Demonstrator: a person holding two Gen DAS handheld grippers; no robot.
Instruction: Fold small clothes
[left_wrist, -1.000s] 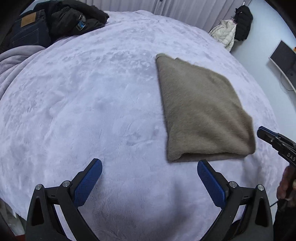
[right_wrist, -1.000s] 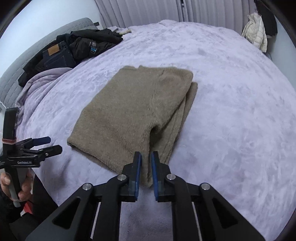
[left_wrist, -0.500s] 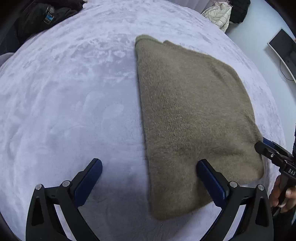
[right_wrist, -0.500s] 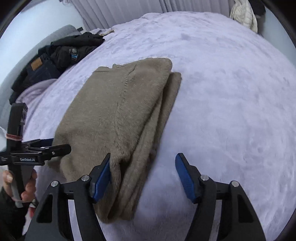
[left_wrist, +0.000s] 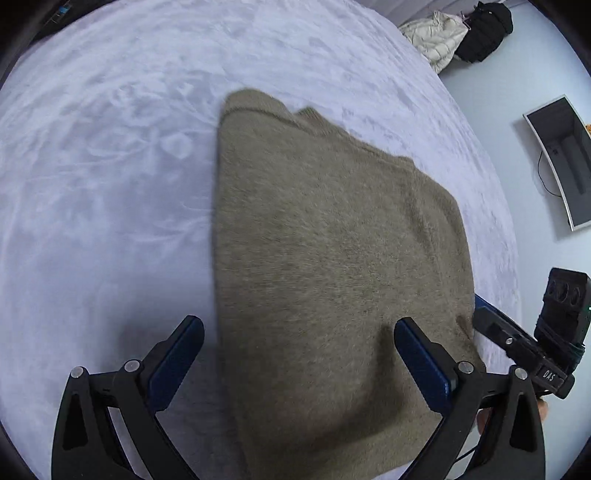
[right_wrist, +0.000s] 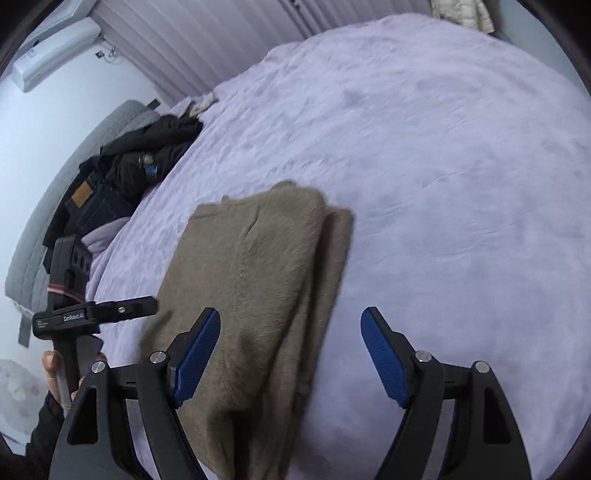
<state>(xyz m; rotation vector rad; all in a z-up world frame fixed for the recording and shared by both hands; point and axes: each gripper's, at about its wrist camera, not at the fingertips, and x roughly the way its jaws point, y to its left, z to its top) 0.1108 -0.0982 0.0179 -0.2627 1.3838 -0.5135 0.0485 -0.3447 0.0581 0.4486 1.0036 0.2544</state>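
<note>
Already folded into a layered rectangle, the tan sweater is lying on the lilac bed. The left gripper is hovering wide open; the right gripper is opening, holding nothing. Likely one fold remaining.

A plain taupe-brown folded sweater is lying on a pale lilac bedspread embossed with a faint floral pattern, black grippers with blue pads are framing it, and dark navy jeans with a tan patch are showing far left.
</note>
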